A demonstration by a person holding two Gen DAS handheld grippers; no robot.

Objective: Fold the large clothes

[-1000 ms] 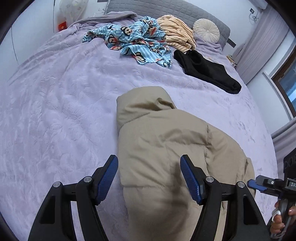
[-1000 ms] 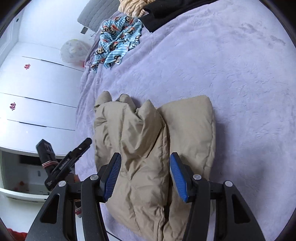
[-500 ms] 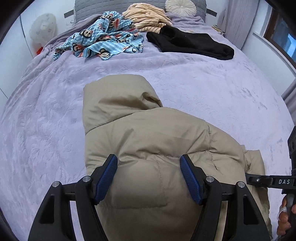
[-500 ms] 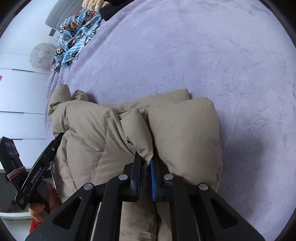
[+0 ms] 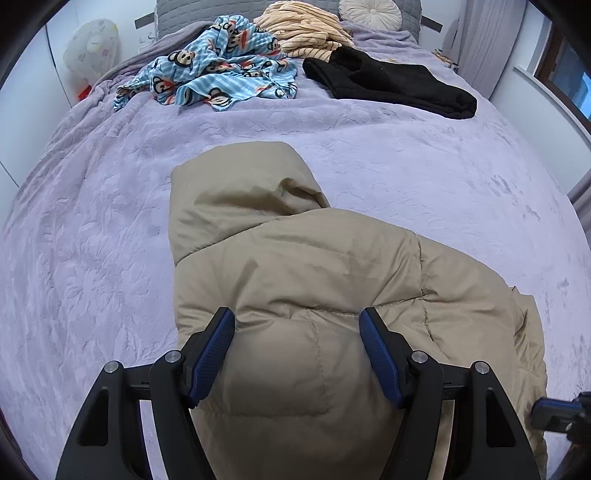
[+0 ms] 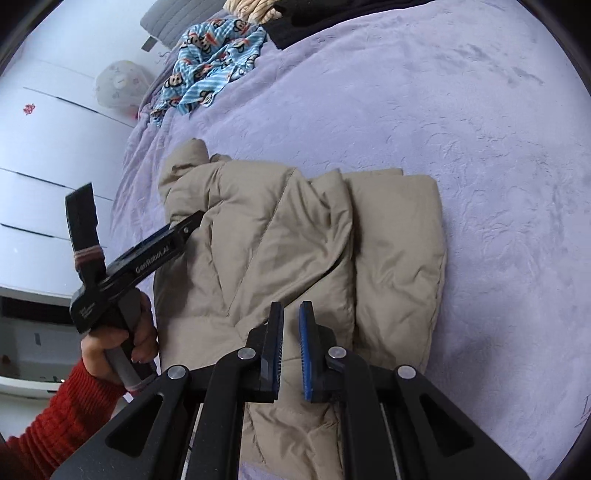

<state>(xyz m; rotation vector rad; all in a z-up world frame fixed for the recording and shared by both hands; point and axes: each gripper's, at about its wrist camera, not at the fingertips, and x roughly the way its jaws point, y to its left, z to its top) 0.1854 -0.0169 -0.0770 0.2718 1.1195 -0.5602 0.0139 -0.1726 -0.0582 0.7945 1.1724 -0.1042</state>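
Note:
A beige puffy hooded jacket [image 5: 306, 258] lies partly folded on the purple bedspread [image 5: 92, 221], its hood pointing toward the headboard. My left gripper [image 5: 297, 332] is open and set down over the jacket's back, a bulge of padding between its blue pads without being pinched. In the right wrist view the jacket [image 6: 399, 240] shows its folded layers. My right gripper [image 6: 291, 325] is shut on a fold of the jacket's upper layer near its near edge. The left gripper [image 6: 184, 229] appears there too, held by a hand in a red sleeve [image 6: 122, 339].
Near the headboard lie a blue monkey-print garment [image 5: 221, 74], a peach striped one [image 5: 306, 29] and a black one [image 5: 388, 81], with a round cushion [image 5: 369, 11] behind. White wardrobe doors [image 6: 48, 155] stand left of the bed. Bare bedspread [image 6: 480, 129] stretches to the jacket's right.
My right gripper went from open astride the jacket's fold to shut on it, then shifted sideways. The left gripper slid from the jacket's left edge onto its back and settled.

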